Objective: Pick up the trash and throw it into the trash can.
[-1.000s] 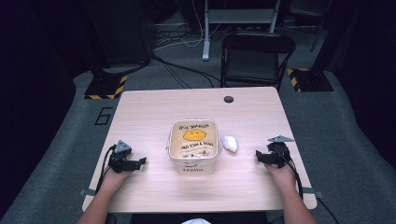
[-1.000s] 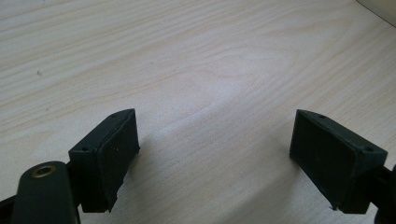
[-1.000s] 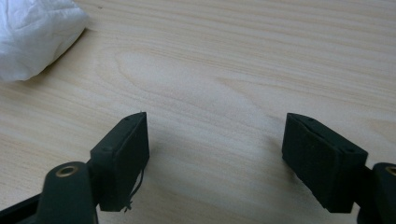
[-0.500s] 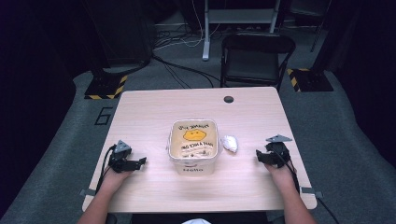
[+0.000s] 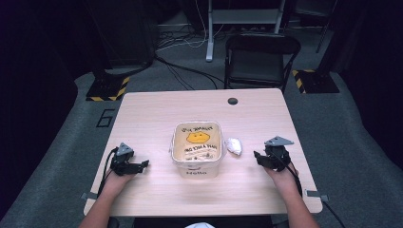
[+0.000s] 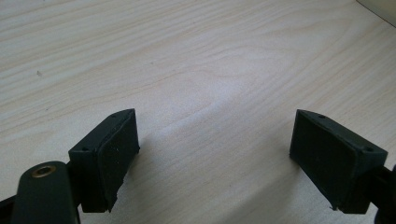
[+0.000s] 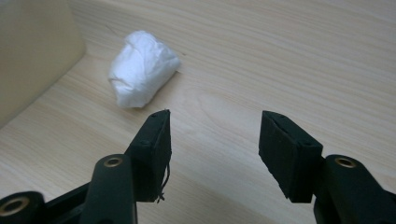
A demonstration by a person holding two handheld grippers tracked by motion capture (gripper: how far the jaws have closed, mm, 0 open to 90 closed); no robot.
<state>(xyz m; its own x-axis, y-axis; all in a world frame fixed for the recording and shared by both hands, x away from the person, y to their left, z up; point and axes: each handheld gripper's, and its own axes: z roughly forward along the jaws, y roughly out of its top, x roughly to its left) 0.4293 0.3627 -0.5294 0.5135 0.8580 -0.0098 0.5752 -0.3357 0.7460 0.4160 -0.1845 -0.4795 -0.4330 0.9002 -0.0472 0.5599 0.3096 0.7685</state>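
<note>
While both sets of fingers are gaping wide and empty, the crumpled white wad [image 7: 141,68] is lying on the surface [image 5: 152,118] beside the tub [image 5: 197,148]; likely light, soft, best pinched across its middle by the right gripper [image 7: 212,154].

Fixed overhead looking forward-down over table [image 5: 152,118]; gripper cams close, low; right shares white wad [image 7: 141,67] with overhead.

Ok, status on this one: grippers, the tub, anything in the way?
Left gripper open, empty, left of tub. Right gripper open, empty, aimed at white wad. Lidded tub centre table, untouched. Wad lies beside tub's right wall; path to it clear.
</note>
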